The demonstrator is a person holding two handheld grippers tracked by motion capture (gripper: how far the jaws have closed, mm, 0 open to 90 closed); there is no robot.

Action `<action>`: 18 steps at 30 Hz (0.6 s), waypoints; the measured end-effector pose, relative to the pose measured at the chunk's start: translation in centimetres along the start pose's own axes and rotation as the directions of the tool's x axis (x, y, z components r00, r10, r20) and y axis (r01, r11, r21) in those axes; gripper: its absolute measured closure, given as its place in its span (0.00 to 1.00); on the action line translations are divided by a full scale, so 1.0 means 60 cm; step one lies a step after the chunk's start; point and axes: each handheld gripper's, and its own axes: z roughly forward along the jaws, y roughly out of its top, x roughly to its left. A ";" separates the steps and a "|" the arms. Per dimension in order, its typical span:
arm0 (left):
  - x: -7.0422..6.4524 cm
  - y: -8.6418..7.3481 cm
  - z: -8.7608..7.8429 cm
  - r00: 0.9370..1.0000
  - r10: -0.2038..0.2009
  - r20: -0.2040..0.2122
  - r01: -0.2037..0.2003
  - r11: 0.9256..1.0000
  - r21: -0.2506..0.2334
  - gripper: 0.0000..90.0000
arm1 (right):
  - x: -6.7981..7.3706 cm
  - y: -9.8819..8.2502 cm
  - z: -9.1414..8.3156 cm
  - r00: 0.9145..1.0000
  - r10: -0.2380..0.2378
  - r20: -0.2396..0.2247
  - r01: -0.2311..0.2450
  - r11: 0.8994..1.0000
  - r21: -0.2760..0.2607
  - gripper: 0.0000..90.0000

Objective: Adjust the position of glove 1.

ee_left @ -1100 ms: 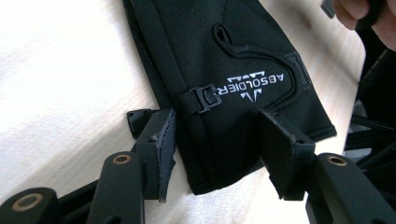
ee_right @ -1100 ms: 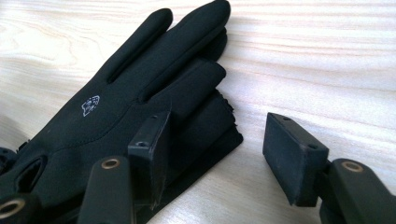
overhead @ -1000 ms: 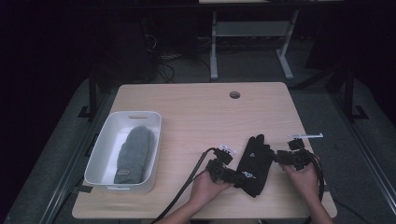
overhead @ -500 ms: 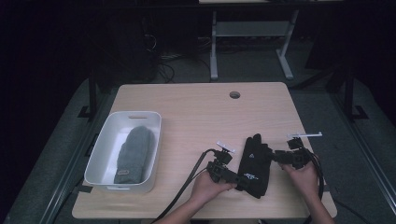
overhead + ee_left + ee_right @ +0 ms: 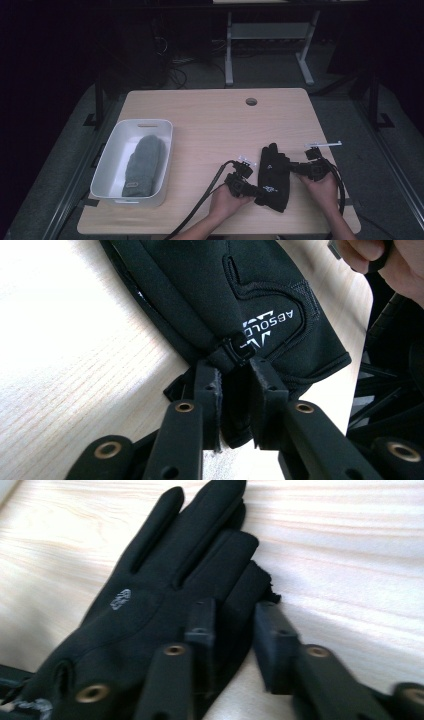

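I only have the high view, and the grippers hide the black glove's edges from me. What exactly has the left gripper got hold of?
Observer: The left gripper has just closed on the black glove. It pinches the cuff edge at a small plastic clip, beside the white logo.
Operator: And the right one?
Observer: The right gripper has just been closing too. The glove's outermost finger lies between its jaws, on the side away from the cuff.

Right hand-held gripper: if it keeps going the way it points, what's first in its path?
The black glove: the right hand-held gripper already has the glove's edge between its jaws, which have just been closing. Past it, probably the left hand-held gripper.
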 end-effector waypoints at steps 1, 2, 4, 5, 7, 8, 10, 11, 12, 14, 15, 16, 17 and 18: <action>0.003 0.000 0.000 1.000 -0.023 0.016 0.023 1.000 -0.002 0.87 | 0.000 0.001 -0.001 1.000 0.008 -0.015 -0.008 1.000 0.001 0.89; 0.003 0.000 0.000 1.000 -0.023 0.016 0.023 1.000 -0.002 0.88 | 0.000 0.001 -0.001 1.000 0.008 -0.015 -0.008 1.000 0.001 0.89; 0.004 0.000 -0.003 1.000 -0.021 0.022 0.022 1.000 -0.008 0.88 | -0.003 0.002 -0.003 0.999 0.019 -0.040 -0.020 1.000 -0.007 0.91; 0.005 0.000 -0.005 1.000 -0.015 0.023 0.015 1.000 -0.004 0.89 | -0.005 0.003 -0.005 0.998 0.029 -0.052 -0.030 1.000 -0.010 0.91; 0.004 0.001 -0.009 1.000 -0.006 0.019 0.006 1.000 -0.005 0.89 | -0.009 0.003 -0.008 0.996 0.049 -0.076 -0.051 0.999 -0.017 0.91; 0.004 0.001 -0.009 1.000 -0.006 0.019 0.006 1.000 -0.005 0.89 | -0.009 0.003 -0.008 0.996 0.049 -0.076 -0.051 0.999 -0.017 0.91; 0.003 0.001 -0.013 1.000 -0.013 0.022 0.013 1.000 -0.013 0.89 | -0.010 0.004 -0.011 0.994 0.058 -0.091 -0.060 0.998 -0.021 0.91; 0.006 0.001 -0.017 1.000 -0.009 0.020 0.010 1.000 -0.016 0.89 | -0.009 0.005 -0.015 0.993 0.060 -0.103 -0.063 0.997 -0.032 0.91; 0.008 0.001 -0.020 1.000 -0.003 0.018 0.003 1.000 -0.012 0.89 | -0.007 0.005 -0.016 0.992 0.065 -0.106 -0.069 0.997 -0.033 0.91; 0.007 0.001 -0.021 1.000 -0.012 0.019 0.012 1.000 -0.018 0.89 | -0.007 0.006 -0.017 0.992 0.067 -0.111 -0.071 0.997 -0.035 0.91; 0.008 0.000 -0.026 1.000 -0.007 0.020 0.007 1.000 -0.018 0.90 | -0.005 0.007 -0.018 0.990 0.074 -0.122 -0.079 0.996 -0.037 0.91; 0.008 0.000 -0.026 1.000 -0.007 0.020 0.007 1.000 -0.018 0.90 | -0.005 0.007 -0.018 0.990 0.074 -0.122 -0.079 0.996 -0.037 0.91; 0.008 -0.001 -0.029 1.000 -0.007 0.020 0.008 1.000 -0.025 0.90 | -0.004 0.007 -0.019 0.988 0.073 -0.133 -0.079 0.996 -0.041 0.91; 0.008 -0.001 -0.032 1.000 -0.002 0.019 0.003 1.000 -0.019 0.90 | -0.002 0.008 -0.020 0.987 0.076 -0.139 -0.083 0.996 -0.043 0.91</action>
